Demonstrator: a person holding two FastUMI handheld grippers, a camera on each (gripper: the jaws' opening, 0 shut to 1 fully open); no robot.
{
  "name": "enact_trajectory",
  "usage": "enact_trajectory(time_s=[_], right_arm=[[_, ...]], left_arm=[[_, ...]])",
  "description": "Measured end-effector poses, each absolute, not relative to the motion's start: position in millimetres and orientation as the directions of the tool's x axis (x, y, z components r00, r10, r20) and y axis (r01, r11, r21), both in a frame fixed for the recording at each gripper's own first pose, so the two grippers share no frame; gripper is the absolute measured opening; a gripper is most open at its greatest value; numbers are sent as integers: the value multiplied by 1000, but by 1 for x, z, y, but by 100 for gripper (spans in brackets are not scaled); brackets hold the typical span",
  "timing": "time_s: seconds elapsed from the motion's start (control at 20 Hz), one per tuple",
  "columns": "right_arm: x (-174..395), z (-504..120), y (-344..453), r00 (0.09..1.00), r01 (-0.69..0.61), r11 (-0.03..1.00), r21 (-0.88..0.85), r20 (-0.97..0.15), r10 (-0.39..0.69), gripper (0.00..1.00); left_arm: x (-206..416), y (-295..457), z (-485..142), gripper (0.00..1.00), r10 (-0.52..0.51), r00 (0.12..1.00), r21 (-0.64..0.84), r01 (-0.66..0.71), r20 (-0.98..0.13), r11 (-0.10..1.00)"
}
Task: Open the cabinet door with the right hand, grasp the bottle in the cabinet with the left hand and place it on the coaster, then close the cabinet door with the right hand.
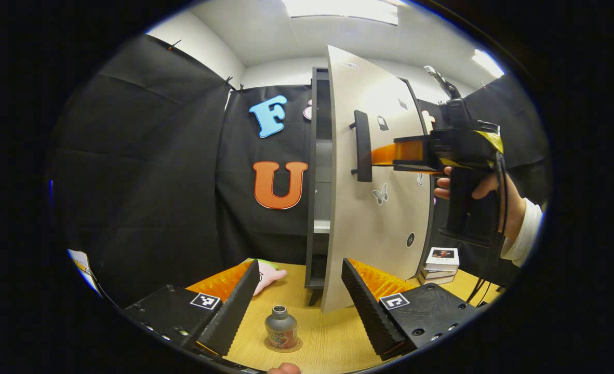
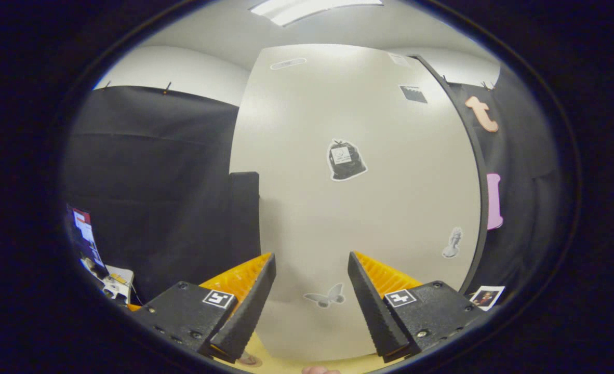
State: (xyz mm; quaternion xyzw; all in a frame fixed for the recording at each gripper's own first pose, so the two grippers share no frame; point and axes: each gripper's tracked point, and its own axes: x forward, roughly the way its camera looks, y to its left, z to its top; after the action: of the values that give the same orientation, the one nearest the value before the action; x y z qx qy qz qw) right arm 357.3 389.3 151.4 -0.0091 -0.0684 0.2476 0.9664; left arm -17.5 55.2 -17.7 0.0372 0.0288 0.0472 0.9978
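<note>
Already the bottle (image 1: 280, 327) stands on its coaster (image 1: 284, 345), low centre, between the spread left tongs (image 1: 296, 306). Closing comes next: the right tongs (image 2: 311, 306), also apart, face the open cabinet door (image 2: 359, 208) and must push it shut.

A small grey bottle (image 1: 280, 327) stands upright on the round coaster (image 1: 286, 345), before the half-open pale cabinet door (image 1: 379, 208).

Cabinet door (image 1: 374, 208) hides cabinet interior
</note>
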Motion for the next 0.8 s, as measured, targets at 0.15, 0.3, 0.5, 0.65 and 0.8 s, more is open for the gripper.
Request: enact_trajectory(time_s=[0.15, 0.3, 0.5, 0.65, 0.8], right_arm=[[375, 153, 392, 879, -462, 887, -13, 124, 460, 90], [380, 164, 385, 889, -436, 900, 12, 159, 429, 90], [361, 170, 363, 898, -408, 913, -10, 172, 404, 91], [327, 158, 338, 907, -386, 921, -42, 164, 388, 91], [291, 130, 302, 934, -323, 944, -72, 137, 330, 91]], left_arm=[[-15, 57, -19, 96, 101, 993, 82, -96, -61, 992], [-13, 59, -17, 96, 110, 992, 93, -104, -59, 990], [-14, 59, -15, 96, 110, 993, 103, -105, -52, 989], [-12, 51, -18, 95, 94, 994, 92, -88, -60, 992], [-11, 37, -22, 95, 65, 995, 86, -58, -73, 995]])
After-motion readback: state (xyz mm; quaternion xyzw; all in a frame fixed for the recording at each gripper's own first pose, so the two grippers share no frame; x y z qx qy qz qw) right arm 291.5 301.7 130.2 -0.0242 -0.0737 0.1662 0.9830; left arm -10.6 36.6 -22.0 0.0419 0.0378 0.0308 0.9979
